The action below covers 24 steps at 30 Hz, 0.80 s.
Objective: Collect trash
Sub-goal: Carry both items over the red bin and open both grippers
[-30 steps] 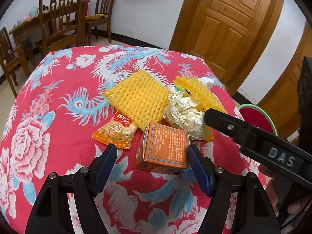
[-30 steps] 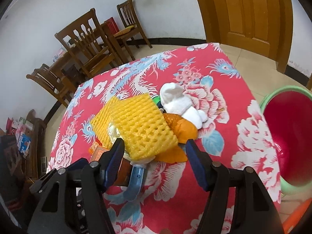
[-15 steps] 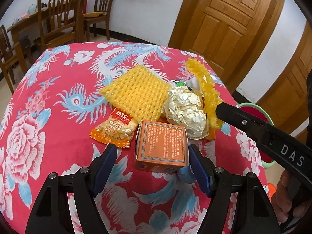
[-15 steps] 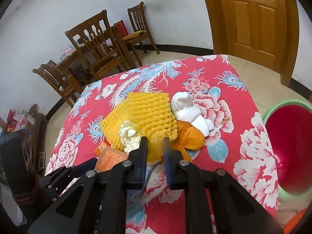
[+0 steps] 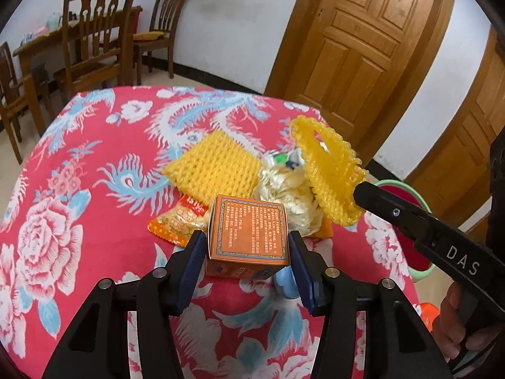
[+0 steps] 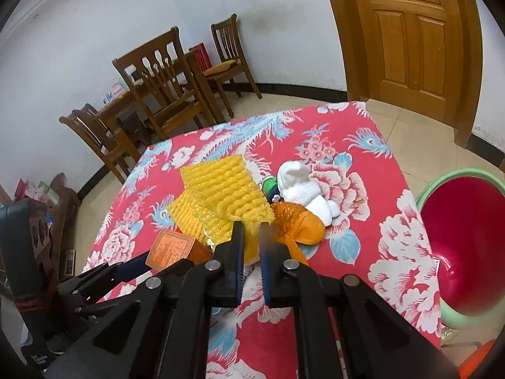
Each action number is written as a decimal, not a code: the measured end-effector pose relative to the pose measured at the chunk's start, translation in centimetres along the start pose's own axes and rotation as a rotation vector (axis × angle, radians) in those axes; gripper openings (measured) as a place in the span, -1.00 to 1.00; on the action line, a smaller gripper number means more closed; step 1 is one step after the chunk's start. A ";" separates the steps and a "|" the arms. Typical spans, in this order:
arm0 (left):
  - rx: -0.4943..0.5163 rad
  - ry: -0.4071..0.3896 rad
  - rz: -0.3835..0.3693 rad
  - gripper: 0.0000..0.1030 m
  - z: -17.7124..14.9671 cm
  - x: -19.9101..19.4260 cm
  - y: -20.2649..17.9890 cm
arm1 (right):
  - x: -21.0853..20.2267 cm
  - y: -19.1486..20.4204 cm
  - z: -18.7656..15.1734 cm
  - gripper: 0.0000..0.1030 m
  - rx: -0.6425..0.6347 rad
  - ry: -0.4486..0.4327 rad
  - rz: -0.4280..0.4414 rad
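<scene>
The left gripper's (image 5: 246,263) jaws are closing around the orange box (image 5: 249,227), at six o'clock of the trash pile; the right gripper (image 6: 251,246) is clamped on a yellow foam net (image 6: 230,189), lifted clear. Pickup step, I judge. Next: carry both to the red bin (image 6: 467,240), at three o'clock off the table (image 6: 391,271).
</scene>
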<state>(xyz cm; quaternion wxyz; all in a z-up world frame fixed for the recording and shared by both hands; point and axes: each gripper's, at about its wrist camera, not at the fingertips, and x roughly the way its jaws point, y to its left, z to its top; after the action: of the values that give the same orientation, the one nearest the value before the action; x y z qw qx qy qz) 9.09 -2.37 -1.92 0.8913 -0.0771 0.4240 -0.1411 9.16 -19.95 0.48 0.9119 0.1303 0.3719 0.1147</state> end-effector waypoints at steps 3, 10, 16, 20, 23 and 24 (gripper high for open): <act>0.006 -0.018 -0.002 0.05 0.3 -0.9 -0.4 | -1.2 -0.2 0.2 -0.78 0.007 -0.029 0.005; 0.040 -0.040 -0.016 0.05 0.9 -1.8 -2.1 | -4.2 -1.4 0.6 -0.78 0.033 -0.094 -0.007; 0.078 -0.050 -0.046 0.05 1.4 -2.0 -4.5 | -6.2 -3.5 0.4 -0.78 0.072 -0.121 -0.042; 0.109 -0.060 -0.072 0.05 1.9 -2.2 -6.5 | -7.8 -5.4 0.0 -0.78 0.108 -0.141 -0.076; 0.135 -0.066 -0.094 0.05 2.2 -2.1 -8.1 | -8.8 -6.8 -0.4 -0.78 0.133 -0.151 -0.106; 0.143 -0.067 -0.100 0.05 2.3 -2.1 -8.6 | -9.1 -7.3 -0.4 -0.78 0.142 -0.154 -0.115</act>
<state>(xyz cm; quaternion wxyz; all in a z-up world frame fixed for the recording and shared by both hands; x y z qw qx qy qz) 8.03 -9.87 3.26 0.9000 -0.0391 0.3785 -0.2127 3.36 -29.53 3.73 0.9314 0.1814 0.3146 0.0250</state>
